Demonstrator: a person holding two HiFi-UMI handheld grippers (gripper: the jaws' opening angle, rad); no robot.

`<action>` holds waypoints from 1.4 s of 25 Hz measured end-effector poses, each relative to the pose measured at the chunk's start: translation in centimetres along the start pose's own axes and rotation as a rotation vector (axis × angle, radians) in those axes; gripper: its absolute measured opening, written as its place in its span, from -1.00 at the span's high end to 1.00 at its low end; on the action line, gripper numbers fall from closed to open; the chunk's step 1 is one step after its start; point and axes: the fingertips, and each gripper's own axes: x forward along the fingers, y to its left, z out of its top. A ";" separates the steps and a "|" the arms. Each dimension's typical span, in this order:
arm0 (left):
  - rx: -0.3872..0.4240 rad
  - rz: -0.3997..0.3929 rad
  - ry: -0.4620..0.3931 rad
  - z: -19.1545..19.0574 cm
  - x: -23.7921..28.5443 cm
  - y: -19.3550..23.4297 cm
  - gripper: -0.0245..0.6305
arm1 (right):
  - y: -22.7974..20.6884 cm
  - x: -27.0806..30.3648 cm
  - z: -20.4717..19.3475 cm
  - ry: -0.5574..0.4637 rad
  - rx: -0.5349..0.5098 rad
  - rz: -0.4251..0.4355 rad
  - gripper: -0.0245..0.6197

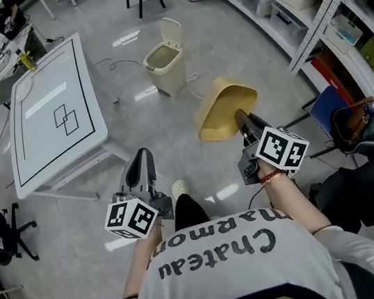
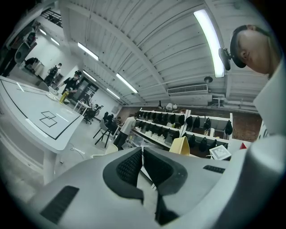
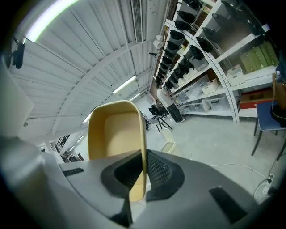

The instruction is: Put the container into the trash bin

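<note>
Container (image 1: 225, 107), a yellow tub, hangs tilted above the floor with one side wall pinched between the jaws of the right gripper (image 1: 240, 117). Its open side faces that gripper's camera. Beyond it, well apart, the beige trash bin (image 1: 165, 65) stands on the floor with its lid raised. The left gripper (image 1: 141, 161) is clenched on nothing, near the white table (image 1: 54, 110).
</note>
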 end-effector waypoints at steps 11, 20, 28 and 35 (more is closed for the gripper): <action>0.025 -0.093 0.011 7.6 10.7 7.1 0.84 | 3.8 12.4 4.2 -0.012 -0.020 -0.017 0.82; 0.018 -0.156 -0.001 12.3 16.6 12.3 0.84 | 8.6 19.2 4.7 -0.031 -0.016 0.016 0.82; -0.052 -0.172 0.007 12.6 18.4 14.4 0.84 | 8.6 22.0 5.3 -0.042 0.022 -0.010 0.82; -0.050 -0.133 0.023 12.0 18.4 16.7 0.84 | 10.2 25.6 3.3 0.040 0.051 0.032 0.82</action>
